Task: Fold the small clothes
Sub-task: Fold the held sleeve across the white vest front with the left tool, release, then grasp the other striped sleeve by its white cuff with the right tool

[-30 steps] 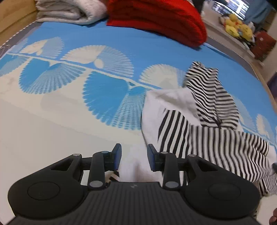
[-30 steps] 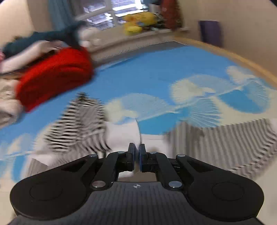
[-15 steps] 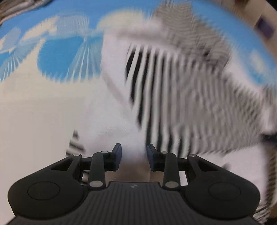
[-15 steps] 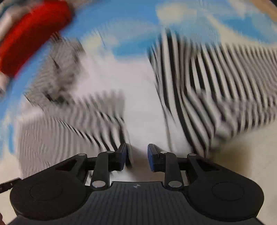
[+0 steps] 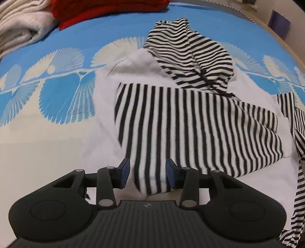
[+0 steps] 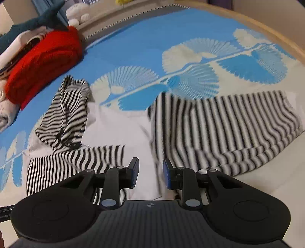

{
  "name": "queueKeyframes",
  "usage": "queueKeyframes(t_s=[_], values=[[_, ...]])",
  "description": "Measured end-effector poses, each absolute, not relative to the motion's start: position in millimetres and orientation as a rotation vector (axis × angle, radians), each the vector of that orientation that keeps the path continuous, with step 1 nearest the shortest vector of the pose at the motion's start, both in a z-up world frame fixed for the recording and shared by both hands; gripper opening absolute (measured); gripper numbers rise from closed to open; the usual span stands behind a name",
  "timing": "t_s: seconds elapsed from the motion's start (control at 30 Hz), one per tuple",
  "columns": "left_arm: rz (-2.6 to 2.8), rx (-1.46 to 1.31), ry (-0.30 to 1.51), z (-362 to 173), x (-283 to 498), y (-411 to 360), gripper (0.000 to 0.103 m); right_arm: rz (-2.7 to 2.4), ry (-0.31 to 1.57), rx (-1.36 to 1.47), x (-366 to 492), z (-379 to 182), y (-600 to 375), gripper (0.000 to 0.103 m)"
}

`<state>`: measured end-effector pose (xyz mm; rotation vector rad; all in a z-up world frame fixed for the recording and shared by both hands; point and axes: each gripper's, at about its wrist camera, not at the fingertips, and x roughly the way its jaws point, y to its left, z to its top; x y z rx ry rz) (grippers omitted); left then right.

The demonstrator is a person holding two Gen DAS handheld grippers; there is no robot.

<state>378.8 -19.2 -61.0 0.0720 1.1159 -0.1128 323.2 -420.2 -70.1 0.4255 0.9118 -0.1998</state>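
Note:
A small black-and-white striped garment with white panels (image 5: pixel 190 118) lies crumpled on the blue patterned bed cover; it also shows in the right wrist view (image 6: pixel 219 126). Its striped hood (image 5: pixel 190 53) lies bunched at the far end, seen also in the right wrist view (image 6: pixel 64 114). My left gripper (image 5: pixel 147 176) is open, with a striped fold of the garment lying between its fingers. My right gripper (image 6: pixel 150 172) is open over the white middle of the garment, between a striped sleeve (image 6: pixel 76 162) on the left and a striped panel on the right.
A folded red knit (image 6: pixel 42 63) and folded white towels (image 5: pixel 21 24) lie at the far edge of the bed. Soft toys (image 6: pixel 78 14) sit on a ledge behind. The wooden bed edge (image 6: pixel 282 43) curves along the right.
The right gripper was shut and has opened. Both grippers swung quickly down over the garment and now sit steady close above it. The left gripper stayed open.

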Motion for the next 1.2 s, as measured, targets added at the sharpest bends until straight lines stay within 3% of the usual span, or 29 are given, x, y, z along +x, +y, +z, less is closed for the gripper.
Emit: queueKeyframes(t_s=[0.3, 0.4, 0.5, 0.8, 0.87, 1.07, 1.1, 1.17, 1.2], values=[[-0.111, 0.082, 1.115, -62.5, 380.9, -27.3, 0.046, -0.333, 0.850, 0.513, 295.7, -67.4, -485.7, 0.031], [-0.103, 0.071, 1.104, -58.0, 382.4, -26.1, 0.046, -0.418, 0.772, 0.570, 282.0, -59.8, -524.3, 0.021], [-0.102, 0.061, 1.088, -52.2, 384.3, -27.0, 0.046, -0.546, 0.687, 0.651, 262.1, -55.3, -571.4, 0.019], [-0.096, 0.051, 1.056, -40.7, 384.9, -44.9, 0.046, -0.696, 0.796, 0.973, 244.6, -130.3, -632.3, 0.030], [-0.095, 0.034, 1.037, -34.3, 385.6, -49.0, 0.046, -0.734, 0.784, 0.980, 246.2, -138.1, -631.7, 0.041], [-0.103, -0.024, 1.007, -18.8, 387.1, -55.7, 0.046, -0.762, 0.720, 0.870, 259.8, -145.1, -620.4, 0.042], [-0.109, -0.031, 1.007, -17.7, 387.0, -56.3, 0.046, -0.775, 0.704, 0.856, 261.5, -145.8, -616.5, 0.038], [-0.119, -0.036, 1.006, -16.0, 386.3, -56.6, 0.046, -0.797, 0.684, 0.844, 259.5, -144.6, -618.3, 0.004], [-0.124, -0.034, 1.005, -15.0, 385.7, -56.3, 0.046, -0.817, 0.663, 0.836, 258.7, -142.4, -615.6, 0.004]])
